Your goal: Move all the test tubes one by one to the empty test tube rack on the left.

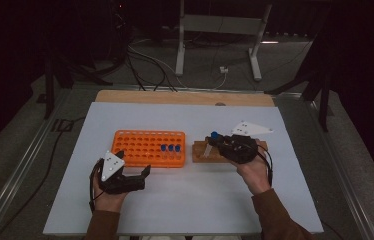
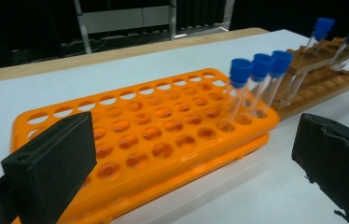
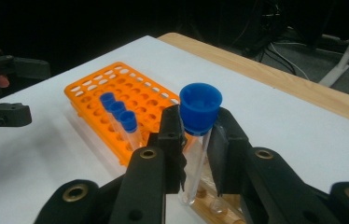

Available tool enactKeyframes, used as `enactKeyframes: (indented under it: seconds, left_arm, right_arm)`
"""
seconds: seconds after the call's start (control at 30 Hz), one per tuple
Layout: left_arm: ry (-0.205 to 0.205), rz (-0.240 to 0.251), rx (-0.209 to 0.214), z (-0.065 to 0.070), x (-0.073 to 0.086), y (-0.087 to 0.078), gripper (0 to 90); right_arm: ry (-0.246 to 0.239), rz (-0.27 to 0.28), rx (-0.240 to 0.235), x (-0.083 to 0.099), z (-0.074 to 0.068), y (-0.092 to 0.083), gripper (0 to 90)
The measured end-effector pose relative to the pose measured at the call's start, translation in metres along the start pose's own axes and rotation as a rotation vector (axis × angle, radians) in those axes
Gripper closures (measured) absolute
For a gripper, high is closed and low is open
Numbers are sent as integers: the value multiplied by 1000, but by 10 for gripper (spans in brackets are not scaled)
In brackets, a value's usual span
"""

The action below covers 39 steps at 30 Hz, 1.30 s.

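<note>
Between the right gripper's (image 3: 196, 140) two black jaws sits a clear test tube (image 3: 196, 163) with a blue cap (image 3: 201, 108), the pads closed in against it just under the cap, its lower end down at the wooden rack (image 1: 206, 152) below. Looks like a transfer job to me, tubes going from wood to orange, and this one seems caught right at the lift-out. Just beyond those jaws, to their left in the right gripper view, stands the orange tube rack (image 3: 98, 93) with three blue-capped tubes (image 3: 119, 114) lined up in its near row. Next call, I'd say: pull straight up until the glass clears the wooden rack, swing across, and drop into a free hole beside those three without knocking their caps. Farther out, the left gripper (image 1: 136, 175) hovers on the white table (image 1: 185, 210) at the orange rack's near edge, jaws spread wide and holding nothing, well clear of the path.
</note>
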<state>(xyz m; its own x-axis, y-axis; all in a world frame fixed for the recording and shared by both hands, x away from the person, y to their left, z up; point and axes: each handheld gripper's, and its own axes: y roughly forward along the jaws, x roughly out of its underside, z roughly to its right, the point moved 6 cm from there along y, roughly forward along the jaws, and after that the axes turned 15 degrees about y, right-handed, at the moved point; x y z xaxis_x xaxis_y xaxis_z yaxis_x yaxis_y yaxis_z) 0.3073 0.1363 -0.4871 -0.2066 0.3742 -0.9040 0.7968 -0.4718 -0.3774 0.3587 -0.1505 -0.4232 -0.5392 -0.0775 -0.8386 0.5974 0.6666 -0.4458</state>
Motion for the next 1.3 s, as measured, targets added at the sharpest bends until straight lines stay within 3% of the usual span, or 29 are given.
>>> enactKeyframes:
  seconds: [0.53, 0.83, 1.3]
  left_arm:
    - [77, 24, 88, 20, -40, 13, 9]
    - [64, 66, 130, 29, -57, 21, 9]
    - [45, 60, 183, 43, -56, 31, 15]
  right_arm:
    - [-28, -32, -54, 3, -25, 9, 770]
    - [-40, -43, -85, 3, -41, 15, 769]
    - [-65, -68, -125, 6, -63, 28, 769]
